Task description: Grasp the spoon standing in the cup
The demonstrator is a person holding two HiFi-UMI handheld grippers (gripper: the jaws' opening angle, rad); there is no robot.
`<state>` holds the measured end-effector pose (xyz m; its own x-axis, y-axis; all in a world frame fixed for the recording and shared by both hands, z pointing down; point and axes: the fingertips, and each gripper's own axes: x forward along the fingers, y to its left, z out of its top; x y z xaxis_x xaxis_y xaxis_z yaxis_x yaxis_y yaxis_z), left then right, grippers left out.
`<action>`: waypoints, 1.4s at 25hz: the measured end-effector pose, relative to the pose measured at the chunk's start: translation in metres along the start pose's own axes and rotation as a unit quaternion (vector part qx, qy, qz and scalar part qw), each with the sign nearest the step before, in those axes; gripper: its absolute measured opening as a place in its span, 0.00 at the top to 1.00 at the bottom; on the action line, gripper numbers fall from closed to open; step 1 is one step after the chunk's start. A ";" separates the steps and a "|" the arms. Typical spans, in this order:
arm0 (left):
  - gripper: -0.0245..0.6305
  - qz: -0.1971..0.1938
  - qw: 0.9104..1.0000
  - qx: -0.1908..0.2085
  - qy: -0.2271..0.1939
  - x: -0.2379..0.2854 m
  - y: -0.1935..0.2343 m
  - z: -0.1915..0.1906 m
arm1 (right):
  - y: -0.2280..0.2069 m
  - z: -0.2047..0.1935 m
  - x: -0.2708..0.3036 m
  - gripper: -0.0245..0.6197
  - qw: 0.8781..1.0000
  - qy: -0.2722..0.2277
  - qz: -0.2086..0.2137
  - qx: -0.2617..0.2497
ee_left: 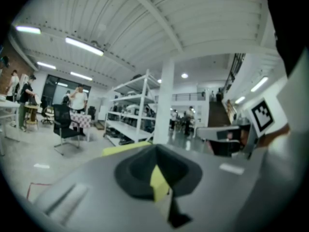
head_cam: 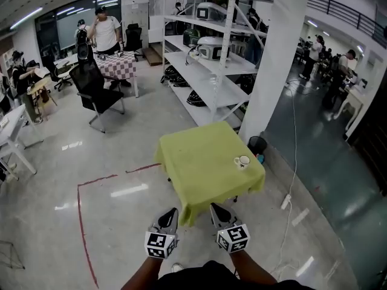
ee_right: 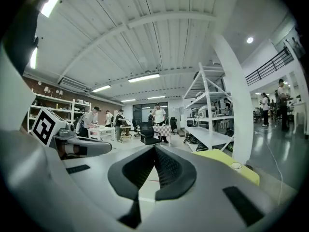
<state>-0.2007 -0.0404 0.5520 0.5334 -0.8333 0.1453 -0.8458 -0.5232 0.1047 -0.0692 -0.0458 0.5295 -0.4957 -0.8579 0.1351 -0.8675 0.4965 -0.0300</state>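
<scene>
A small white cup [head_cam: 242, 161] stands near the right edge of the yellow-green table [head_cam: 199, 162]. The spoon in it is too small to make out. Both grippers hang low in front of the table's near edge, well short of the cup. My left gripper [head_cam: 173, 212] has its jaws together with nothing in them, and so does my right gripper [head_cam: 215, 208]. In the right gripper view the jaws [ee_right: 154, 150] meet at the tips. There the cup [ee_right: 236, 166] sits on the table's corner [ee_right: 241, 174] far to the right. The left gripper view shows shut jaws [ee_left: 155, 150].
A white pillar [head_cam: 275, 59] and metal shelving [head_cam: 211, 47] stand behind the table. A dark bin [head_cam: 257, 144] sits by the pillar's foot. A white cable [head_cam: 295, 150] runs to a power strip [head_cam: 286, 201]. Red tape [head_cam: 81, 222] marks the floor at left. People, chairs and desks are far off.
</scene>
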 end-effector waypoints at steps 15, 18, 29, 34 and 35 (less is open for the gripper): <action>0.95 -0.069 0.998 0.007 -0.002 0.068 -0.054 0.014 | -0.082 0.007 -0.022 0.95 0.996 -0.020 -0.090 -0.004; 0.95 -0.081 0.997 0.010 -0.003 0.089 -0.073 0.017 | -0.107 0.008 -0.029 0.95 0.995 -0.019 -0.097 -0.008; 0.95 -0.103 0.994 0.026 -0.016 0.182 -0.141 0.032 | -0.218 0.011 -0.050 0.95 0.992 -0.025 -0.124 -0.015; 0.95 -0.107 0.994 0.028 -0.009 0.215 -0.168 0.031 | -0.259 0.009 -0.058 0.95 0.992 -0.022 -0.127 -0.011; 0.95 -0.108 0.994 0.029 -0.007 0.221 -0.173 0.031 | -0.267 0.007 -0.060 0.95 0.991 -0.021 -0.128 -0.008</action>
<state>0.0634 -0.1397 0.5358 0.7021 -0.7033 0.1111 -0.7116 -0.6985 0.0756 0.1917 -0.1281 0.5221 -0.2606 -0.9608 0.0945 -0.9646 0.2632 0.0153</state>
